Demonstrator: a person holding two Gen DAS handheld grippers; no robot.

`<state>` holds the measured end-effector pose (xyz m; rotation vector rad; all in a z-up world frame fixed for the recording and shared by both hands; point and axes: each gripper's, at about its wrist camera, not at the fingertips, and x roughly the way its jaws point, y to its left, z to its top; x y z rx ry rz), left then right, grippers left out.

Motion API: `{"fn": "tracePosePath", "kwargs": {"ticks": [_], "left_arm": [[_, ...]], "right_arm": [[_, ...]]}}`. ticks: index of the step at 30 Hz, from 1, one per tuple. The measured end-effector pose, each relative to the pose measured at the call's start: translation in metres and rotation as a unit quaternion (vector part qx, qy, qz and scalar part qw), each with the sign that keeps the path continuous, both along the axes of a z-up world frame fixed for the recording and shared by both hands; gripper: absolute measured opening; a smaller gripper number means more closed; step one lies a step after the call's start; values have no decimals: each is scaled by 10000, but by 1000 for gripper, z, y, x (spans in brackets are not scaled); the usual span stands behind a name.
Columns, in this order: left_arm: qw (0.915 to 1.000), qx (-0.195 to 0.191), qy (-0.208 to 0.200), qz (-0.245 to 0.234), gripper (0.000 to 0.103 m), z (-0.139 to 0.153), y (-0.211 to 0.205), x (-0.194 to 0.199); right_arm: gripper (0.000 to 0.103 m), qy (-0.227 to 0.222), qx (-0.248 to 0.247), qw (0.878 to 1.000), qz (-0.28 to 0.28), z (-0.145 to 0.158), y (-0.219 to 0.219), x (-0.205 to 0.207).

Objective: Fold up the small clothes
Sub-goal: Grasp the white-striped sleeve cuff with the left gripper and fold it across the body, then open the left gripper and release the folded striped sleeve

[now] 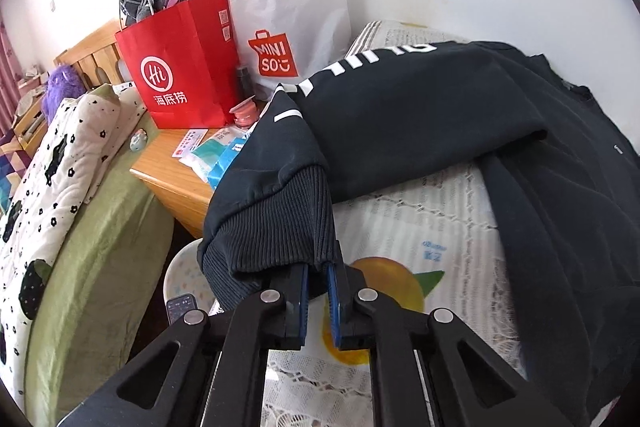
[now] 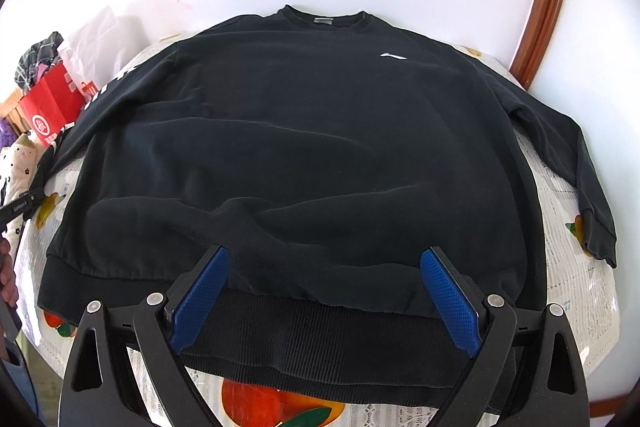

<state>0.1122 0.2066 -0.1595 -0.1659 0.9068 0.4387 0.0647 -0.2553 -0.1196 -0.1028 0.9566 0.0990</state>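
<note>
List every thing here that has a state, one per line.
left gripper: shut on the sleeve cuff
right gripper: open, over the hem
sweatshirt: spread flat, front up, unfolded
other sleeve: lying out to the side
red bag: upright, stuffed with cloth
white bag: upright

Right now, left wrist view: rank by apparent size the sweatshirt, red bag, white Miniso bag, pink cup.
1. sweatshirt, though nearness to the camera inflates it
2. and 3. red bag and white Miniso bag: look alike, not ranked
4. pink cup, partly hidden
</note>
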Motion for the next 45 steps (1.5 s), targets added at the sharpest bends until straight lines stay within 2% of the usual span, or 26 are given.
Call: {"fn": "tracePosePath", "kwargs": {"ticks": [6,9,12,16,18,24,32,35,38,39,40,43,45], "left_arm": [[9985,-150,-381,-357,8,40,-28,0],[9961,-279,-567,-611,8,61,-52,10],[9933,-237,-702,-884,8,78,-84,27],[9870,-175,-834,-1361,8,96,-137,55],[9838,-203,-833,-1574,8,100,-163,68],[9721,-300,-794,-2186,8,99,-228,107],[9623,-441,-484,-2639,8,75,-282,136],[9569,-681,-331,-2804,14,69,-285,137],[9499,-847,-344,-2989,37,72,-288,126],[9484,-825,-382,-3037,52,74,-286,119],[9464,-783,-458,-3100,61,78,-283,111],[9459,-643,-609,-3121,61,86,-263,89],[9503,-619,-636,-2985,64,87,-237,74]], "right_arm": [[96,-115,158,9998,59,6,-11,-6],[96,-191,221,9996,17,13,-27,-9],[96,-311,250,9992,-74,22,-51,-13],[96,-548,-59,9980,-315,32,-86,-18],[96,-603,-117,9970,-462,35,-103,-18],[96,-710,164,9928,-946,44,-153,-23],[96,-737,102,9913,-1085,44,-170,-25],[96,-659,59,9924,-1041,41,-164,-20],[96,-635,67,9940,-891,41,-151,-13],[96,-635,85,9948,-790,42,-143,-9],[96,-636,114,9955,-698,43,-136,-6],[96,-586,319,9969,-410,44,-109,11],[96,-529,522,9971,-182,43,-88,24]]}}
